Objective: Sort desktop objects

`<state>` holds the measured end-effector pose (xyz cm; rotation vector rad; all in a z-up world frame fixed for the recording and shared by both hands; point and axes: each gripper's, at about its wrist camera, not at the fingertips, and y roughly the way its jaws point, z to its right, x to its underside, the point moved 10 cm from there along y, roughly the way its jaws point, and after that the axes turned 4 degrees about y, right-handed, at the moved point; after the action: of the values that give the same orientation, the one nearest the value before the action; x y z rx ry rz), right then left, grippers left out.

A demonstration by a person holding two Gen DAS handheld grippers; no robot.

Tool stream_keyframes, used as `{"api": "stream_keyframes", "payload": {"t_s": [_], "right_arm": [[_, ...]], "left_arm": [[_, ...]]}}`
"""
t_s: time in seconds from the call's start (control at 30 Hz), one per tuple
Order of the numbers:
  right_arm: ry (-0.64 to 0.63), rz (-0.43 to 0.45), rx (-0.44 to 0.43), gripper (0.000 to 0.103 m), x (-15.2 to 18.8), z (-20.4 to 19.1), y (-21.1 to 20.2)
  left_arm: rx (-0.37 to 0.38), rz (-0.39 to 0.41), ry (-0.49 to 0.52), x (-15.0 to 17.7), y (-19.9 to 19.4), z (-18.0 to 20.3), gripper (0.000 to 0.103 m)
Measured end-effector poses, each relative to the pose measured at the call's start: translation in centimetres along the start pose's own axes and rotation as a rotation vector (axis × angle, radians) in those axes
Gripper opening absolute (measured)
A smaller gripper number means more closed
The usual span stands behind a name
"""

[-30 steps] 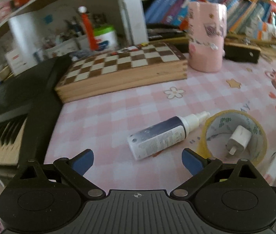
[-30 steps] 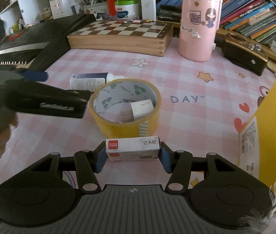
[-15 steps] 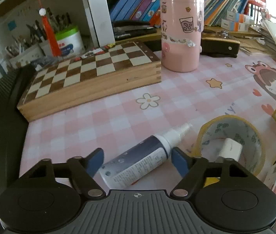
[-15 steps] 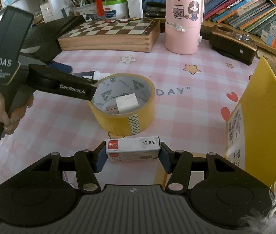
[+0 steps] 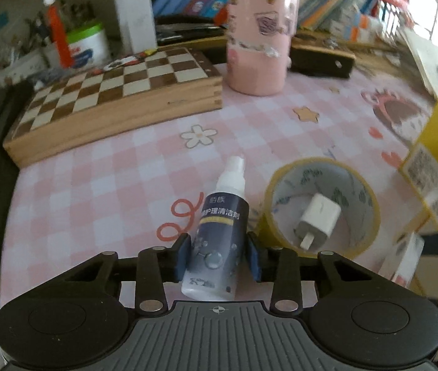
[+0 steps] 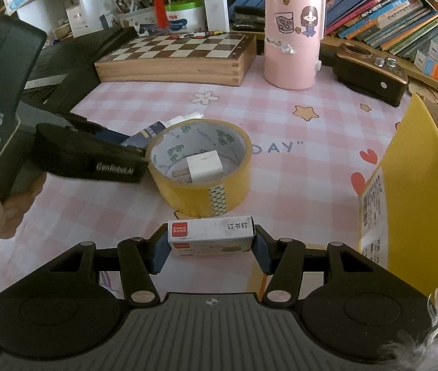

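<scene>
My left gripper [image 5: 219,255] jaws clamp the spray bottle [image 5: 217,232] low (probably slippery); it could pivot. Right gripper [image 6: 211,245] jaws grip the staple box [image 6: 211,232].

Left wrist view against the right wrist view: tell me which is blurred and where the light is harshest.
Left wrist view: motion-smeared, worst on the pink cup and books; the spray bottle is sharp. Right wrist view: crisp, staple box print readable. Both bow at the edges, with washed-out brightness at the upper right.

Bare cloth [image 5: 101,185] leftward; tape roll [image 5: 321,204] crowding right.
</scene>
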<state>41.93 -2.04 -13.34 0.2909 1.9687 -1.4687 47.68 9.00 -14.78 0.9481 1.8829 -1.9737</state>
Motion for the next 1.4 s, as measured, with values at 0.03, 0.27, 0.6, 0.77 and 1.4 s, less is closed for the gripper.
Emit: {"api": "stream_keyframes", "payload": {"t_s": [0.03,0.27,0.6,0.77,1.4], "right_arm": [[0.003,-0.001,-0.001,0.052,0.0,0.0,0.0],[0.001,0.037,0.003,0.051,-0.4,-0.2,-0.9],[0.017,0.075,0.013,0.051,-0.5,-0.7,-2.9],[0.02,0.1,0.022,0.051,0.0,-1.4,-4.7],[0.046,0.127,0.06,0.051,5.3,-5.6,-10.3]], "left_arm": [[-0.008,0.004,0.0,0.1,0.0,0.0,0.032],[0.005,0.034,-0.142,1.0,-2.9,-1.0,0.031],[0.064,0.099,-0.278,3.0,-8.3,-0.8,0.031],[0.089,0.13,-0.3,4.1,-10.9,-0.1,0.031],[0.127,0.16,-0.278,10.4,-17.4,2.2,0.031]]}}
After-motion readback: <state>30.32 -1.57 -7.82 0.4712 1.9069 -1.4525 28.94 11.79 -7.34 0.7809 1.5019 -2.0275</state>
